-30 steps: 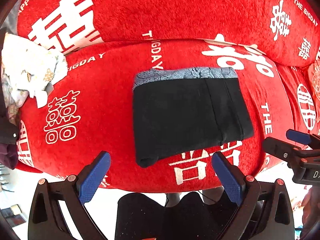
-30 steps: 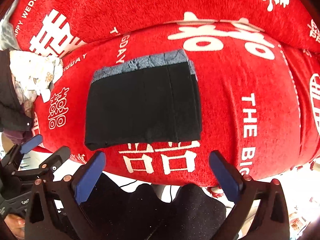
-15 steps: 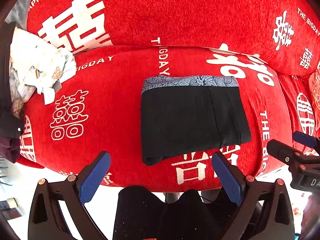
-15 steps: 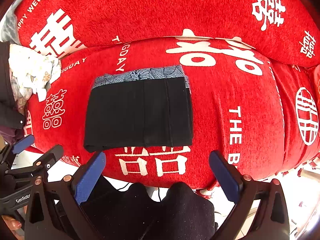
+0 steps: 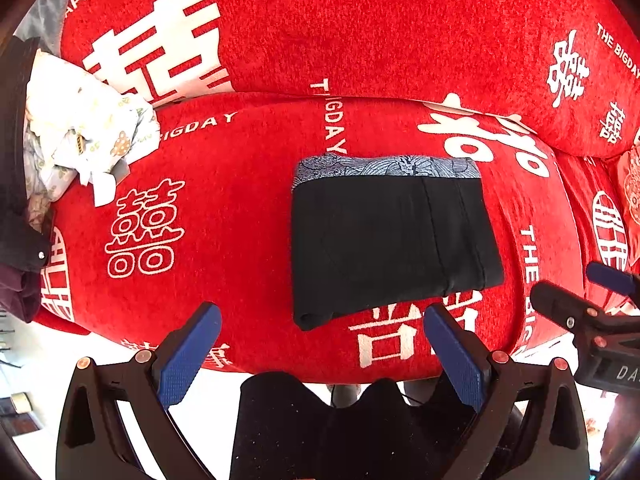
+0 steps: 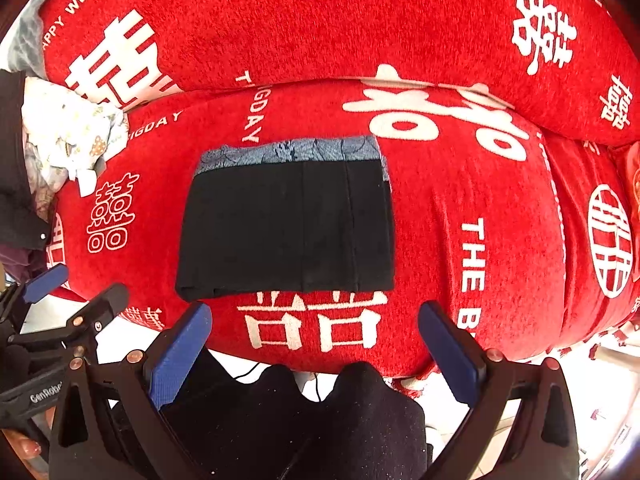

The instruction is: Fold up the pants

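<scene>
The black pants lie folded into a neat rectangle on the red sofa seat, with a blue-grey patterned waistband along the far edge. They also show in the right wrist view. My left gripper is open and empty, held in front of and below the pants' near edge. My right gripper is open and empty, also in front of the sofa's edge. Each gripper shows at the side of the other's view: the right one, the left one.
A crumpled white patterned cloth and dark garments lie at the sofa's left end. The red back cushion rises behind the seat. The person's dark-clad knees are below the grippers.
Both grippers have drawn back from the sofa, so the folded pants look smaller and farther. The pants have not moved. Both grippers stay open.
</scene>
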